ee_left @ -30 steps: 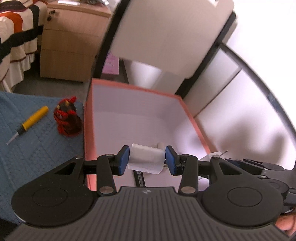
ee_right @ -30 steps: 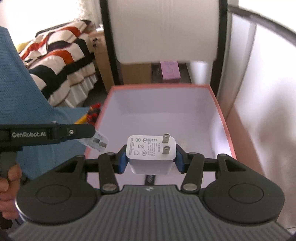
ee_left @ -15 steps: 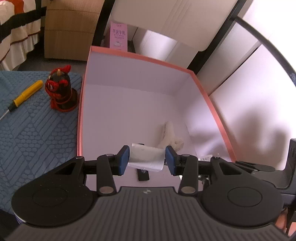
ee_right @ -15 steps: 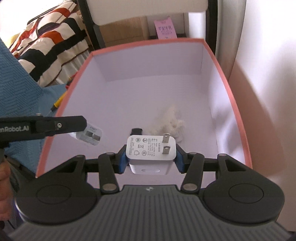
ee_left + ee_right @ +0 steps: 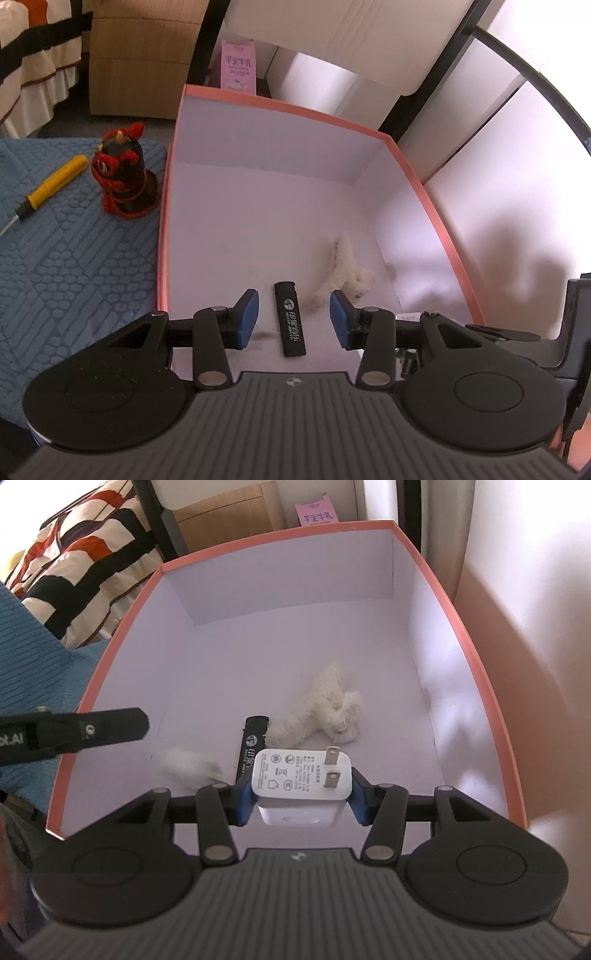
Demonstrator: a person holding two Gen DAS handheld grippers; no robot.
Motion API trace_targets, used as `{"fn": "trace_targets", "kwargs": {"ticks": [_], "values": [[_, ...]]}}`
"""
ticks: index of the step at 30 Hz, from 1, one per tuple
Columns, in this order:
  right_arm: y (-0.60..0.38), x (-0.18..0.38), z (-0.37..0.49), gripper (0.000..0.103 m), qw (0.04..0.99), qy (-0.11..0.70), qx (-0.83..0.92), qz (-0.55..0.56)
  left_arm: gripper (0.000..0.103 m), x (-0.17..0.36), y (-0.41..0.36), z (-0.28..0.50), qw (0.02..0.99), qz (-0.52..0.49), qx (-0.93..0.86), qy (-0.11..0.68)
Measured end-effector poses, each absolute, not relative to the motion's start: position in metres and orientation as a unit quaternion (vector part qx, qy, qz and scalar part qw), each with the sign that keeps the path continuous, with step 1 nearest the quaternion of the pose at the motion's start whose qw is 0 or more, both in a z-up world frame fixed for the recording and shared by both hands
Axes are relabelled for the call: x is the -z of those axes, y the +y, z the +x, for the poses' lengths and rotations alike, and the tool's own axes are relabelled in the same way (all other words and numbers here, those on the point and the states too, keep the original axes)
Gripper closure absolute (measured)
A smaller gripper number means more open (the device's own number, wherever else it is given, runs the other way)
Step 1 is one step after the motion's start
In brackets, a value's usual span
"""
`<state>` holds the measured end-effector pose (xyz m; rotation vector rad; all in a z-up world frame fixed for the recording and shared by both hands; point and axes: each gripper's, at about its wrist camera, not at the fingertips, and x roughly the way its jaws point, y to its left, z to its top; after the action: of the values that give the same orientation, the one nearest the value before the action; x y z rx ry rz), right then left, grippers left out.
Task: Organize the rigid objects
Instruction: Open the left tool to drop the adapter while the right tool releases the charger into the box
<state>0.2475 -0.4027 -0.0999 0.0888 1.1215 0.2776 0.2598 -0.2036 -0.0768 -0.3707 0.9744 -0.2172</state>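
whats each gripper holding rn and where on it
Left gripper: nothing, jaws open. Right gripper: white charger, clamped by its two sides, prongs up.

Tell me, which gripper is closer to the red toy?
Left. The left gripper is over the box's near end beside the red toy; the right gripper is farther across.

The box (image 5: 436, 206) is showing matt card, its rim salmon and its inner walls smooth white. In it, a fluffy white toy (image 5: 328, 709) is looking like plush cloth, and a black lighter (image 5: 290, 319) is showing smooth plastic with pale print. The charger (image 5: 301, 775) is gleaming as glossy white plastic with dull metal prongs. The right gripper (image 5: 301, 799) is looking matt black with blue rubbery pads (image 5: 243, 801). Left of the box, the blue mat (image 5: 74, 266) is reading as quilted cloth, and the screwdriver (image 5: 51, 184) is showing smooth yellow plastic.
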Motion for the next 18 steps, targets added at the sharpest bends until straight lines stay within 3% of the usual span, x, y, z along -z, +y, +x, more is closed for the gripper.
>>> {"fn": "trace_targets", "kwargs": {"ticks": [2,5,18], "values": [[-0.404,0.096,0.249,0.047,0.841,0.525,-0.127,0.046,0.053,0.073,-0.201,0.258,0.862,-0.181,0.106,0.461],[-0.405,0.090,0.251,0.030,0.841,0.522,-0.129,0.059,0.053,0.065,-0.197,0.253,0.868,-0.178,0.106,0.452],[-0.378,0.019,0.225,0.030,0.893,0.428,-0.125,0.065,0.053,-0.004,-0.165,0.217,0.917,-0.149,0.099,0.356]]}}
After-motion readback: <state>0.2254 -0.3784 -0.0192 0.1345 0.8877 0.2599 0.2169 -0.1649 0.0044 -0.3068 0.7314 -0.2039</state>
